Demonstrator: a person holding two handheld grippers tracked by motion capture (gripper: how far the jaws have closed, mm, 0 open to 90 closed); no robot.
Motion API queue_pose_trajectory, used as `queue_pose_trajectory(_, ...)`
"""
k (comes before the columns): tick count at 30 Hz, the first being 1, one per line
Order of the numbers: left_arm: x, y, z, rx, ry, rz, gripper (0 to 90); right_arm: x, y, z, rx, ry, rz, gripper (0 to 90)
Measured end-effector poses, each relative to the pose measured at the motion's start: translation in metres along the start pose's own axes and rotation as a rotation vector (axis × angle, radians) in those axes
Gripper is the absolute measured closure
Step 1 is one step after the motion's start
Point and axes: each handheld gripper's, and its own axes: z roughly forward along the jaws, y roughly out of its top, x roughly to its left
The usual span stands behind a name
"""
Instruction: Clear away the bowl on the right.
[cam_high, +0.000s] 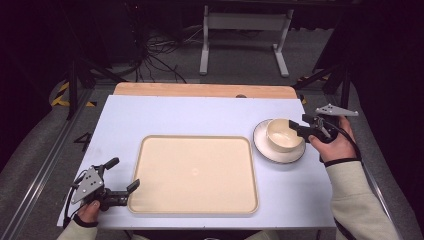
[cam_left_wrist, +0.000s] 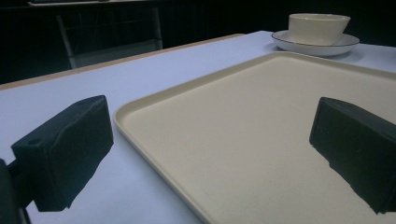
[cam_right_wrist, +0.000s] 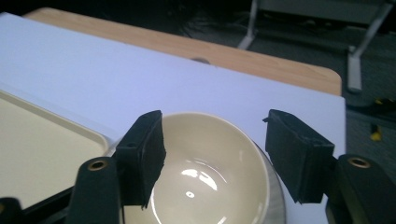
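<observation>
Our right gripper reaches in level from three o'clock, jaws parted astride the cream bowl's near rim, not pressing. The bowl sits on its plate, beside the tray. Our left gripper rests wide open at eight o'clock.

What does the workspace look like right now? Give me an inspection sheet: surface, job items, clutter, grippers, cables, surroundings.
Surface: pale blue table top, wooden strip along its far edge.
Job's things: cream bowl sits upright on a white plate, right of an empty cream tray.
Clutter: nothing seen.
Grippers: right hand-held gripper at the bowl's right rim, one jaw inside, one outside, pads not yet pressing; left hand-held gripper open, low at the tray's left edge, holding nothing.
Cables: black cable trails from each gripper; a tangle of cables lies on the floor beyond the table.
Surroundings: dark room, white table frame behind, yellow-black floor tape.
</observation>
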Motion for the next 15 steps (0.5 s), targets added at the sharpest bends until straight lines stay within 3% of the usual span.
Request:
queue_pose_trajectory(1, 0.0, 0.0, 0.0, 0.0, 0.0, 0.0, 0.2, 0.0, 0.0, 0.0, 0.0, 0.0, 0.0, 39.0)
queue_pose_trajectory(4, 0.0, 0.0, 0.0, -0.001, 0.0, -0.005, 0.2, -0.004, 0.001, 0.007, 0.073, -0.028, 0.014, 41.8)
queue_pose_trajectory(8, 0.0, 0.0, 0.0, 0.0, -0.001, 0.0, 0.2, -0.006, 0.001, 0.013, 0.143, -0.008, 0.042, 43.5)
queue_pose_trajectory(11, 0.0, 0.0, 0.0, 0.001, 0.0, 0.001, 0.2, -0.007, 0.001, 0.018, 0.179, -0.024, 0.033, 44.5)
queue_pose_trajectory(15, 0.0, 0.0, 0.0, 0.001, -0.002, 0.001, 0.2, -0.011, 0.003, 0.022, 0.239, -0.06, 0.059, 53.3)
